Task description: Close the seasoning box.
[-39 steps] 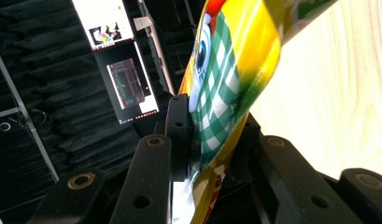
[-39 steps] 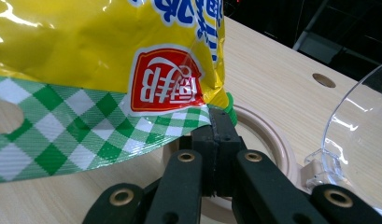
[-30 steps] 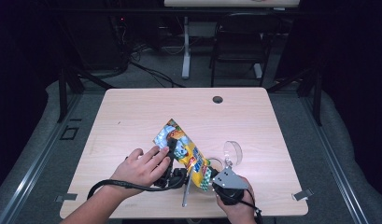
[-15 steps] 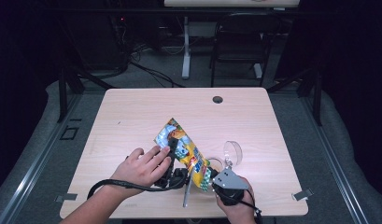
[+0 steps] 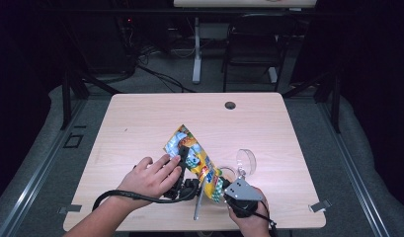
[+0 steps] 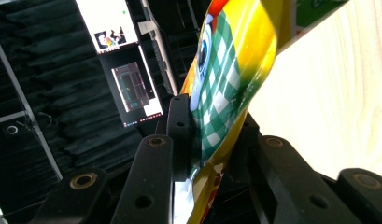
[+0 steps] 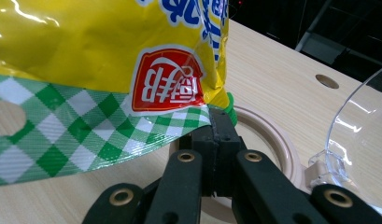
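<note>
Your right gripper [image 7: 215, 140] has its jaws pressed together on the green checked corner of the snack bag [image 5: 192, 155], and your left gripper [image 6: 212, 140] pinches the bag's checked edge between its pads. The bag is lifted, tilted over the table [image 5: 140, 118] near its front edge; a clear lid [image 5: 246, 160] and what looks like a beige ring [image 7: 272, 140] lie just beside it

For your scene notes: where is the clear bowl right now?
In the high view the clear bowl sits on the table, right of the snack bag and just beyond the right gripper.
</note>
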